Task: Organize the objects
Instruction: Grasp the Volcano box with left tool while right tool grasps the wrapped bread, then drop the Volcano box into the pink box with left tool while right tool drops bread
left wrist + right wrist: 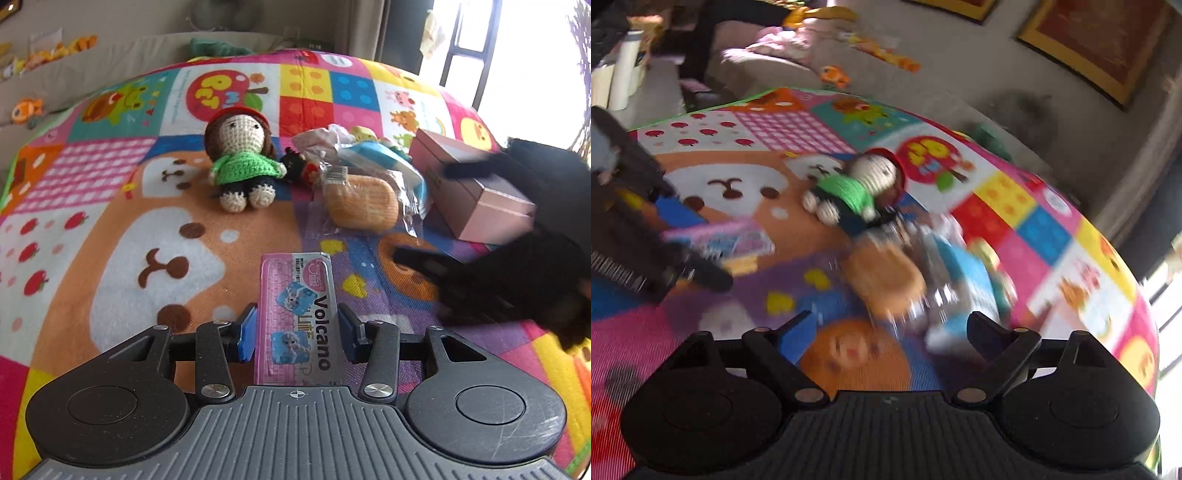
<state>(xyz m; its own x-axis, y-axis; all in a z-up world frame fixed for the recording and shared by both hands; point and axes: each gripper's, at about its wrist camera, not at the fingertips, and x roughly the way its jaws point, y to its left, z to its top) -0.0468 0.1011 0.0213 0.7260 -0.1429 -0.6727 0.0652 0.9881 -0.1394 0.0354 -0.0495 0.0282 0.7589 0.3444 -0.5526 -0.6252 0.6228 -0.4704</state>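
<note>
My left gripper (298, 334) is shut on a pink "Volcano" packet (299, 314), its blue pads (246, 338) against the packet's long sides. The right wrist view shows that packet (716, 236) raised off the mat at the left. My right gripper (890, 325) is open with nothing between its fingers, and it appears as a black blur (432, 214) in front of a pink box (491, 206). Ahead of it lie a wrapped bread loaf (886, 277), a blue-and-white packet (967, 280) and a crochet doll (864, 188). The doll (242, 162) sits upright left of the bread (360, 203).
Everything rests on a colourful patchwork play mat (110, 221). A small black-and-red toy (299, 166) and other wrapped items (321, 142) crowd beside the doll. A beige sofa with plush toys (55, 48) runs behind the mat. A bright window (517, 55) stands at the right.
</note>
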